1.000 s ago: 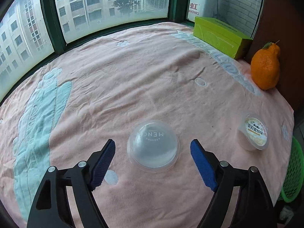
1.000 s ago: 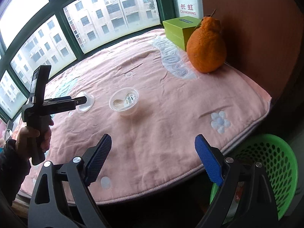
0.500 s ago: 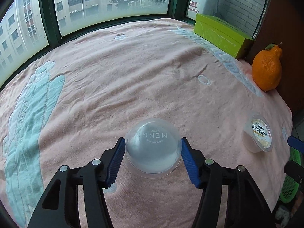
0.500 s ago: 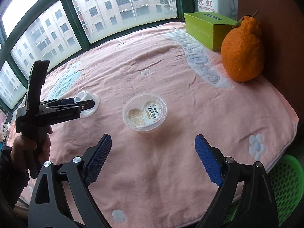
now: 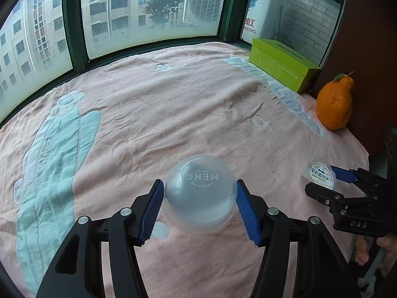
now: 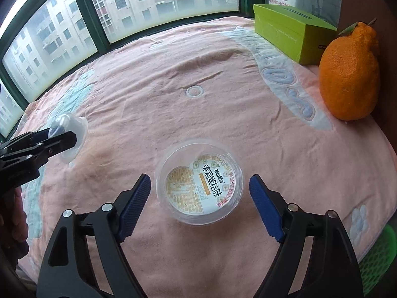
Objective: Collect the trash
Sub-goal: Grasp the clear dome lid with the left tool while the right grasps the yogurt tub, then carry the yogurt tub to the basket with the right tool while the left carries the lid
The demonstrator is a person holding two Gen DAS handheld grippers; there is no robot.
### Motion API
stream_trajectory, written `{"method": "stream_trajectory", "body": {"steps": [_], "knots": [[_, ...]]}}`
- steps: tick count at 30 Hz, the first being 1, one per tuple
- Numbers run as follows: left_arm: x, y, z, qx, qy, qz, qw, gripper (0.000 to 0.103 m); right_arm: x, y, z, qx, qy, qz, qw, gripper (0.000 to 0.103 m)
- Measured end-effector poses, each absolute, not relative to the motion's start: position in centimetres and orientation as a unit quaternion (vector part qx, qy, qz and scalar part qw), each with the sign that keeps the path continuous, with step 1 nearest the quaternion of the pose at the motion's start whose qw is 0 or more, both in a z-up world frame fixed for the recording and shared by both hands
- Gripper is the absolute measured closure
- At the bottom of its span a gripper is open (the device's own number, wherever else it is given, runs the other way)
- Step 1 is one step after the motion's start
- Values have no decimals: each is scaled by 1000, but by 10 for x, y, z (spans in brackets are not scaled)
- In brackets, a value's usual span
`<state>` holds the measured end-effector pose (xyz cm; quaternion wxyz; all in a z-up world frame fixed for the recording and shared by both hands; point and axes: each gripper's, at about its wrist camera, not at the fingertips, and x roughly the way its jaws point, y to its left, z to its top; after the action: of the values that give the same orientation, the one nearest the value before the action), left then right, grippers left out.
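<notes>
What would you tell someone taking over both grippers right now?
Left gripper: shut on the upturned clear cup, which is at or just above the towel.
Right gripper: jaws have just been closing around the labelled cup, with gaps still showing on both sides; not gripped yet.
Green basket: beyond the towel's right edge, only partly in view.
Done: one cup gripped. Left: grip the labelled cup, then carry both, probably to the basket.
</notes>
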<state>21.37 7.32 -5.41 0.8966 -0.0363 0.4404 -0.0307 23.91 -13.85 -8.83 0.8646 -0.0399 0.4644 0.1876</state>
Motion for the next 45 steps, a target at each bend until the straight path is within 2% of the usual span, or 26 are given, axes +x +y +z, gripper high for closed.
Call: {"method": "stream_trajectory", "body": {"steps": [3,12,28,45], "knots": [[210,71,-51,-34,437,-34,898,46,241,-137,-89,-39,468,187,863,35],[197,48,-42,-28,431,-59,900,46,216,-158,-69,-23,449,188,873,35],[171,-48,-27,1,421,-134,897,46,140,-259,-44,-2,423,109,900,35],[149,-159,-28,39,423,-219,878,46,82,-405,-82,38,465,-21,884,35]]}}
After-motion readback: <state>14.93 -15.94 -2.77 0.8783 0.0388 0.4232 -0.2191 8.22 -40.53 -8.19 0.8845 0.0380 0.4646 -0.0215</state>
